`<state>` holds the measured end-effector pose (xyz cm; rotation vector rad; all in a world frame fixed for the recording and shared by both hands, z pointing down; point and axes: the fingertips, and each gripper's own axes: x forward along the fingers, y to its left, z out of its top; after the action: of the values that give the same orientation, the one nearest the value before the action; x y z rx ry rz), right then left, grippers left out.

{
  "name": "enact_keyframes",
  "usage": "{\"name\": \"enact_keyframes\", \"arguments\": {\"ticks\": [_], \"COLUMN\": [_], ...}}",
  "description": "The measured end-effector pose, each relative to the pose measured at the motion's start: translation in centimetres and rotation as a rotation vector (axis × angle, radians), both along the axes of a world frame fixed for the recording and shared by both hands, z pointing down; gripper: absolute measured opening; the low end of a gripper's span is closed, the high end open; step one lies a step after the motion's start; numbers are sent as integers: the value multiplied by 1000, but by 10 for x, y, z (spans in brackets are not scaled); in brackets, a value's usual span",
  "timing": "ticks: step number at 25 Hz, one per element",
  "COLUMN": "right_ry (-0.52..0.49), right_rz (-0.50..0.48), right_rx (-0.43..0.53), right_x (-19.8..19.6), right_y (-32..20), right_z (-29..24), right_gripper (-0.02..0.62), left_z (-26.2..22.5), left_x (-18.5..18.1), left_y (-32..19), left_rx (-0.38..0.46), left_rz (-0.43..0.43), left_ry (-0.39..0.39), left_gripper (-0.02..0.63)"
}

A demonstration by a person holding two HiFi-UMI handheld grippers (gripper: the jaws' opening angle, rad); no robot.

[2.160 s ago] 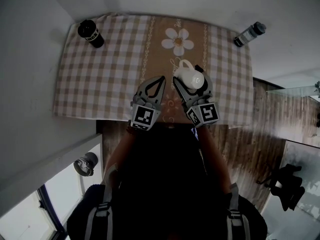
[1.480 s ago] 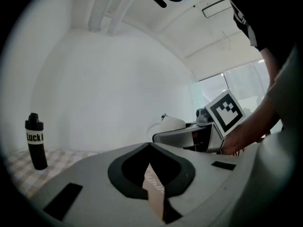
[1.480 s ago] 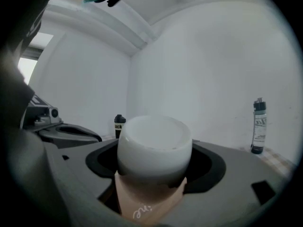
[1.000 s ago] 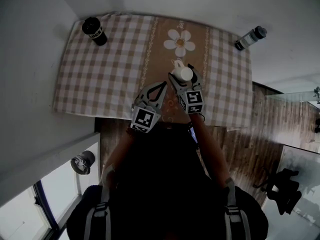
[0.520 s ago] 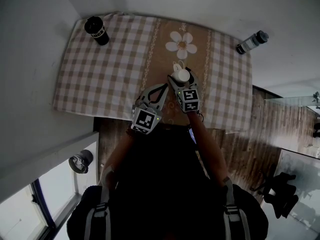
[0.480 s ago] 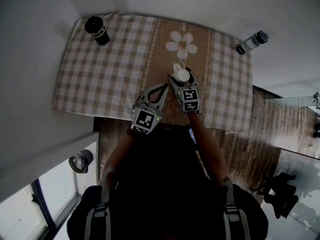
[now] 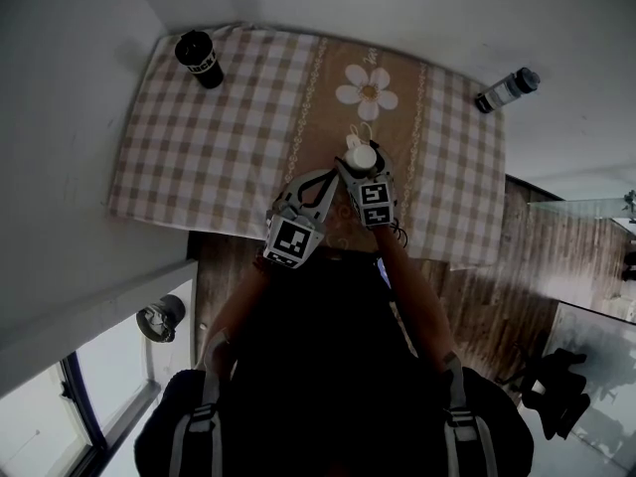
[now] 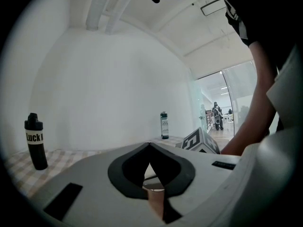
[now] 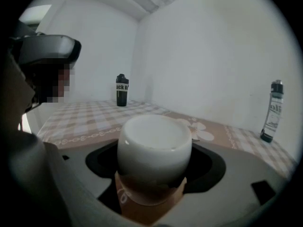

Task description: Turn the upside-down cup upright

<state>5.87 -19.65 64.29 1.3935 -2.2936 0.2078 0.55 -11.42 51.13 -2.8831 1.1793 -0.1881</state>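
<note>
A white cup with a small handle is between the fingers of my right gripper, which is shut on its sides. In the right gripper view the cup stands on end, low over the brown middle strip of the tablecloth. I cannot tell whether its top face is the mouth or the base, or whether it touches the cloth. My left gripper hangs shut and empty just left of it, near the table's front edge. Its fingertips are pressed together.
A black bottle stands at the far left corner of the checked tablecloth. A clear bottle with a dark cap stands at the far right corner. A white flower print lies beyond the cup. Wooden floor lies to the right.
My right gripper has sunk toward the table with the cup. The cup lay tilted sideways in the jaws earlier and now stands on end. The left gripper has stayed put.
</note>
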Motion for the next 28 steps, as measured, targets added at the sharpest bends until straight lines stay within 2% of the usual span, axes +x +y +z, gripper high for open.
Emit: {"name": "enact_keyframes", "arguments": {"ticks": [10, 14, 22, 25, 27, 28], "right_ry": [27, -26, -87, -146, -177, -188], "right_rz": [-18, -14, -4, -11, -17, -15], "right_rx": [-1, -9, 122, 193, 252, 274], "right_x": [-3, -2, 5, 3, 0, -2], "right_y": [2, 10, 35, 48, 58, 63], "right_z": [-4, -8, -58, -86, -105, -113], "right_gripper": [408, 459, 457, 436, 383, 380], "left_z": [4, 5, 5, -1, -6, -9], "left_x": [-4, -3, 0, 1, -1, -3], "left_y": [-1, -1, -6, -6, -7, -7], "left_rx": [-13, -19, -23, -5, 12, 23], "left_rz": [-19, -13, -11, -25, -43, -55], "left_ry": [3, 7, 14, 21, 28, 31], "left_gripper": [-9, -9, -9, -9, -9, -9]}}
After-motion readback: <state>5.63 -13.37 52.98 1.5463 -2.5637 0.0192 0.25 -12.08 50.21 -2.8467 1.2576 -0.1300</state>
